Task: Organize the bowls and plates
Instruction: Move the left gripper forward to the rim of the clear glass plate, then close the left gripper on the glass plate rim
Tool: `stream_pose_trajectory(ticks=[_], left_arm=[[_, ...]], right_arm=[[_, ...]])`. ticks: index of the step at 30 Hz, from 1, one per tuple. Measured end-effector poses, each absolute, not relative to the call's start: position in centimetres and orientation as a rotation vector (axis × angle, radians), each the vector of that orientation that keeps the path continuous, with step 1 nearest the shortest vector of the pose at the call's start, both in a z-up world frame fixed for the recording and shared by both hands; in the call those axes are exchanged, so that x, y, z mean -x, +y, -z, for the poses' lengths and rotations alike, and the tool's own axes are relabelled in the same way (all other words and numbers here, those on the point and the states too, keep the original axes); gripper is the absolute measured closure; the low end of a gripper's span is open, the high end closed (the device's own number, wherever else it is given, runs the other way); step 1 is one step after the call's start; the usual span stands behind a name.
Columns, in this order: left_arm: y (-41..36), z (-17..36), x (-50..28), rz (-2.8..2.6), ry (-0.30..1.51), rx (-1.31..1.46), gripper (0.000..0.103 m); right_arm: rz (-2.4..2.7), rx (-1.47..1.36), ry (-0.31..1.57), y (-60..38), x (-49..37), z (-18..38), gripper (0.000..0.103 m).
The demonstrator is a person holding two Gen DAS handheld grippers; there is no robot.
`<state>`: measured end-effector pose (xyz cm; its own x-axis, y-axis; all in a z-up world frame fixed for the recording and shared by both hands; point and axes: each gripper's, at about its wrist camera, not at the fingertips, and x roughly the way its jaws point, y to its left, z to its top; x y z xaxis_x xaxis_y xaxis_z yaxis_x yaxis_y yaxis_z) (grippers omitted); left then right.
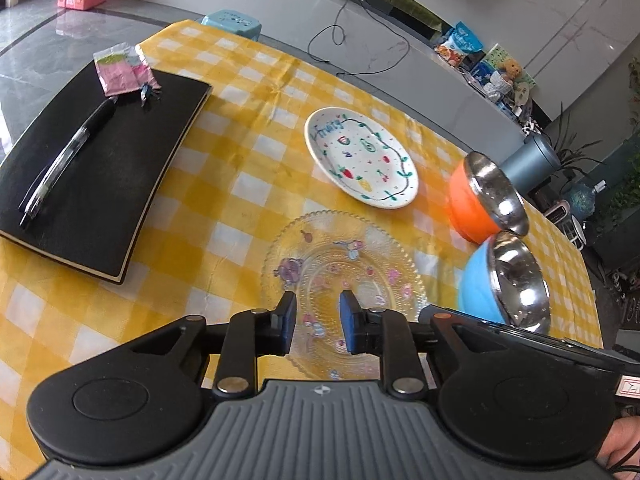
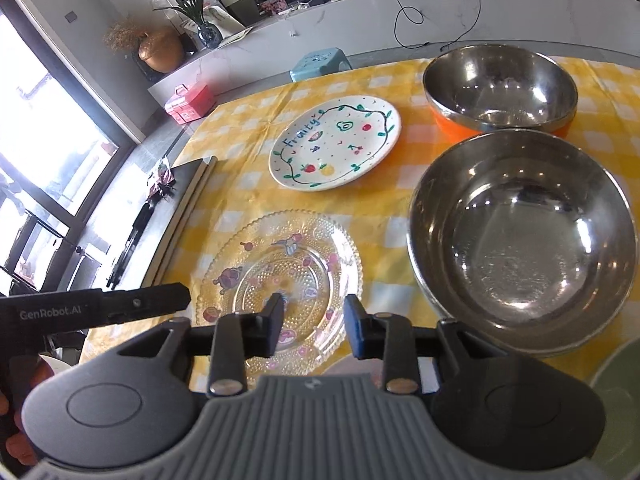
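Observation:
A clear glass plate (image 1: 340, 264) with cartoon prints lies on the yellow checked tablecloth (image 1: 224, 152); it also shows in the right wrist view (image 2: 280, 272). Beyond it lies a white "Fruity" plate (image 1: 360, 158), also in the right wrist view (image 2: 336, 144). A blue steel-lined bowl (image 1: 504, 280) and an orange steel-lined bowl (image 1: 480, 196) stand at the right, also seen in the right wrist view as the near bowl (image 2: 520, 240) and the far bowl (image 2: 500, 88). My left gripper (image 1: 318, 320) is open and empty above the glass plate's near part. My right gripper (image 2: 314, 328) is open and empty over the glass plate's near right edge.
A black notebook (image 1: 92, 176) with a pen (image 1: 68, 156) and a pink packet (image 1: 120, 68) lies at the left. A green dish edge (image 2: 616, 400) shows at the right wrist view's lower right. A blue stool (image 1: 232, 22) stands past the table's far edge.

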<state>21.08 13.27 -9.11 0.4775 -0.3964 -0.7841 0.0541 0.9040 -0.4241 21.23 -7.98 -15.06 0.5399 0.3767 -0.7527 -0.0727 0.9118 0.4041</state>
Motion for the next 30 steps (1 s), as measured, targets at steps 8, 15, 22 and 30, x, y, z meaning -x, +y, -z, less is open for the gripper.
stream_pose_trajectory(ticks=[8, 15, 22, 30], left_arm=[[14.4, 11.2, -21.5, 0.300, 1.013, 0.443, 0.072], [14.3, 11.9, -22.0, 0.301, 1.000, 0.453, 0.070], [13.9, 12.5, -22.1, 0.314, 0.997, 0.461, 0.099], [13.2, 11.0, -21.3, 0.334, 0.934, 0.411, 0.103]], right_arm=[[-0.162, -0.291, 0.986, -7.2, -21.1, 16.2, 0.064], [-0.147, -0.375, 0.976, -8.3, -21.3, 17.1, 0.063], [-0.152, -0.417, 0.977, -8.9, -21.1, 18.0, 0.093], [-0.205, -0.384, 0.956, -8.2, -20.7, 17.4, 0.097]])
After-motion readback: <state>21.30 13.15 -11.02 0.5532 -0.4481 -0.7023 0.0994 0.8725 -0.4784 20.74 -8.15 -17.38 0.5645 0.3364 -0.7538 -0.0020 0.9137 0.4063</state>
